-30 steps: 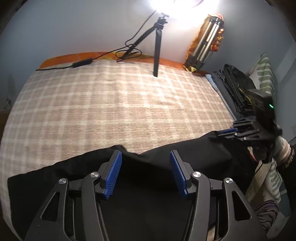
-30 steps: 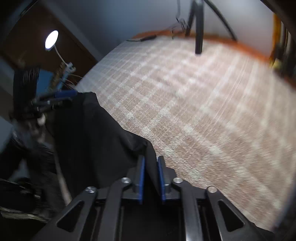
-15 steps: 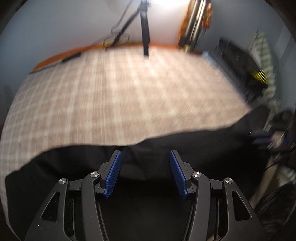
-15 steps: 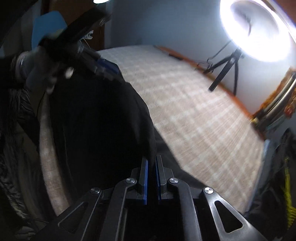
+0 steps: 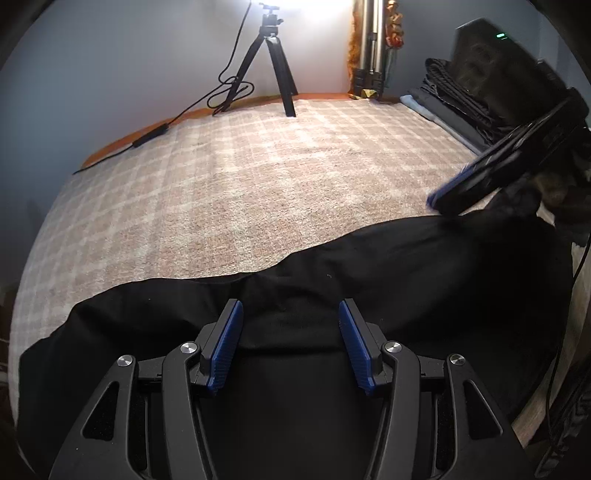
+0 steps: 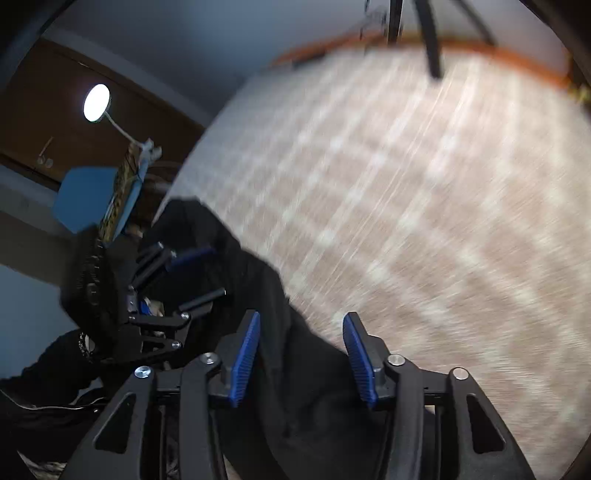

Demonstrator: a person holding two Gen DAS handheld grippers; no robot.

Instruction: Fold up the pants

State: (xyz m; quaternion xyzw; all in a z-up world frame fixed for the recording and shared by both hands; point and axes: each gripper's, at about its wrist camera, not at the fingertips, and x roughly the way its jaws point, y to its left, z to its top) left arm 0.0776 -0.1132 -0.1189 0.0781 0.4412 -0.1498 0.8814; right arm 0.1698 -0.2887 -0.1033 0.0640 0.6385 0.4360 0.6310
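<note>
Right view: bed point(image 6: 424, 206) motion-blurred; tripod point(image 6: 430, 33) cut off at top edge. Left view: right tool point(image 5: 491, 177) blurred at right, fingertips unclear; pants point(image 5: 369, 266) cut off at bottom edge.

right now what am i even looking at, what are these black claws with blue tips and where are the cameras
These are two hand-held claws, one in each of a person's hands, with a camera on each looking along its fingers. One picture is from the left claw, the other from the right claw. Black pants lie along the near edge of a checked bed cover. The left claw stands open over the cloth. The right claw is opening, with cloth between its blue pads but no longer pinched. A tripod stands at the far end.
</note>
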